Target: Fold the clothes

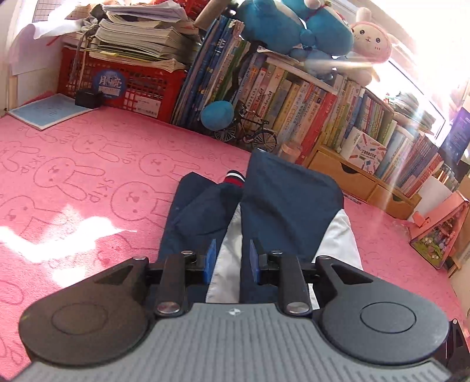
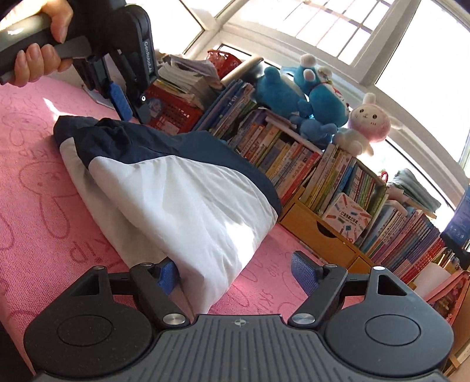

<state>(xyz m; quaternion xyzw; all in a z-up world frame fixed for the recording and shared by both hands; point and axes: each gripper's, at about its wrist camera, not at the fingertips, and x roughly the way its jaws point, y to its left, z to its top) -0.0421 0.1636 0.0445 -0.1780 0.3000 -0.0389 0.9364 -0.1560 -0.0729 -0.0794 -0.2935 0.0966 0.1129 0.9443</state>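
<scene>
A navy and white jacket (image 1: 282,202) lies folded into a long bundle on the pink bunny-print cover (image 1: 88,176). Its striped cuff (image 1: 235,178) shows at the far end. My left gripper (image 1: 232,260) hovers over the near end, jaws part open with the fabric below between the blue pads, not pinched. In the right wrist view the jacket (image 2: 188,188) lies ahead, white panel toward me. My right gripper (image 2: 238,271) is open wide around its near white end. The left gripper (image 2: 123,101), held by a hand, hangs just above the far navy end.
A red crate (image 1: 123,85) with stacked papers, a row of books (image 1: 293,105), a toy bicycle (image 1: 249,129), wooden drawers (image 1: 346,176) and plush toys (image 1: 293,26) line the far edge. A blue booklet (image 1: 47,111) lies far left. A pink box (image 1: 440,229) sits right.
</scene>
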